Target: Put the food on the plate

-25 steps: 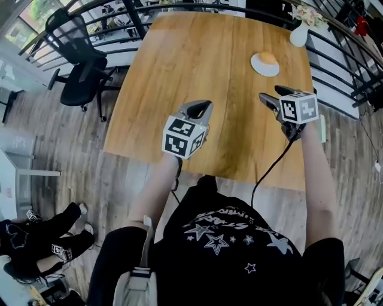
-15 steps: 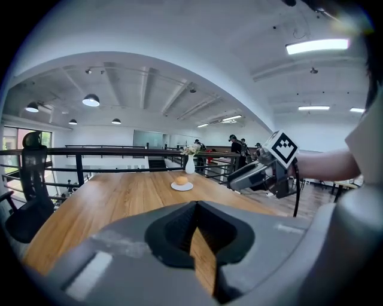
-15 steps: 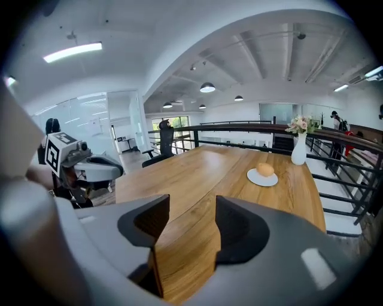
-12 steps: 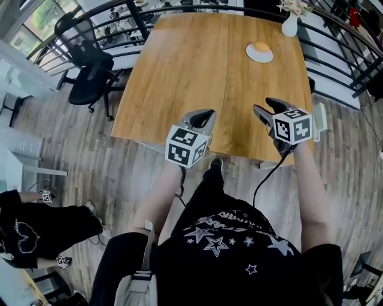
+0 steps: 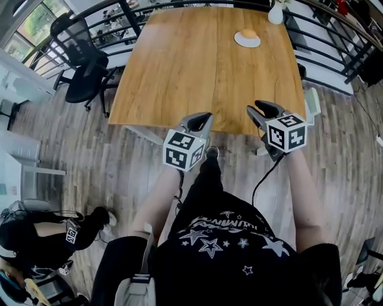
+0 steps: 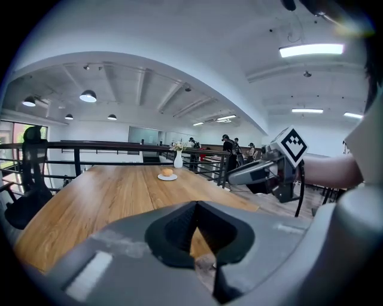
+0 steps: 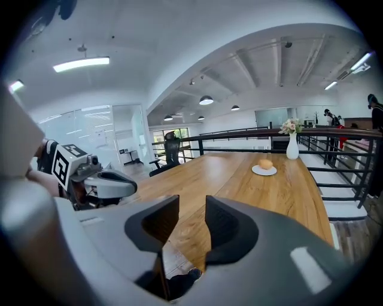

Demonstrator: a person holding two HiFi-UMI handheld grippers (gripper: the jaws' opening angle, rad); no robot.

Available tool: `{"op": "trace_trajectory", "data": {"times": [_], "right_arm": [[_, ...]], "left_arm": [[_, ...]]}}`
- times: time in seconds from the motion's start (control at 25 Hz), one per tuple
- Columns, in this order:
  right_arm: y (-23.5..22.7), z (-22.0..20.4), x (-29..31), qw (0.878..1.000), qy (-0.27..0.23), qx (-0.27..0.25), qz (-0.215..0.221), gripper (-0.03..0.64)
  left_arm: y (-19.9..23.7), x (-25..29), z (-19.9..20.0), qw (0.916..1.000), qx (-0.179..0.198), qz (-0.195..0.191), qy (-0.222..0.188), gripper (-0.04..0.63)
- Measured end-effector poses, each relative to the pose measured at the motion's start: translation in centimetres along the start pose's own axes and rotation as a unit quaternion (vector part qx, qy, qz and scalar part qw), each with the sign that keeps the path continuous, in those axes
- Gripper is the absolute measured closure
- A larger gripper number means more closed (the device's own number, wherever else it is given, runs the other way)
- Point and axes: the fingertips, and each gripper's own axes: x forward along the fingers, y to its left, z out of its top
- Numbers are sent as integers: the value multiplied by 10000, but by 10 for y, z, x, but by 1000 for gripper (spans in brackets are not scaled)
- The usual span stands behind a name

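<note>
An orange bun (image 5: 248, 33) lies on a small white plate (image 5: 239, 41) at the far right of the wooden table (image 5: 179, 72). Both grippers hang at the table's near edge, far from the plate. My left gripper (image 5: 202, 119) is shut with nothing in it; its jaws (image 6: 196, 206) meet in a line. My right gripper (image 5: 263, 109) is empty and its jaws are closing, with a narrow gap (image 7: 191, 209) left between them. The bun (image 7: 266, 163) and plate (image 7: 264, 171) show small and far ahead in the right gripper view, as does the plate (image 6: 167, 177) in the left gripper view.
A white vase with flowers (image 5: 274, 12) stands at the far right corner behind the plate. A black railing (image 5: 335, 54) runs round the table's far and right sides. A black office chair (image 5: 84, 69) stands left of the table. Wooden floor lies under me.
The table has slid away in the head view: I have backed off, and both grippers went from over the tabletop to its near edge. The right jaws have narrowed.
</note>
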Motion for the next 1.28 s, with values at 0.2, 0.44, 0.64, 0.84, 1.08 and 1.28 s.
{"op": "trace_trajectory", "data": {"times": [0.2,0.44,0.64,0.84,1.08,1.28], "right_arm": [[11,-18,-23,9995,-152,251,-131,525],[18,-51,-36,9966,-216,761,-247,614],[39,-76,-33,9955,-63,921,-195,614],[76,-86,-40,9964,-150,816,-175,615],[147,-94,-59,9942,-356,1003,-172,615],[181,-112,-75,9945,-374,842,-493,615]], "left_arm": [[-15,-22,-15,9999,-85,78,60,594],[-24,-46,-36,9997,-111,95,199,594],[-18,-59,-54,9990,-363,118,254,594],[-26,-86,-76,9987,-420,-19,287,594],[-39,-141,-93,9986,-324,-229,339,594],[-46,-179,-113,9980,-369,-349,374,594]]}}
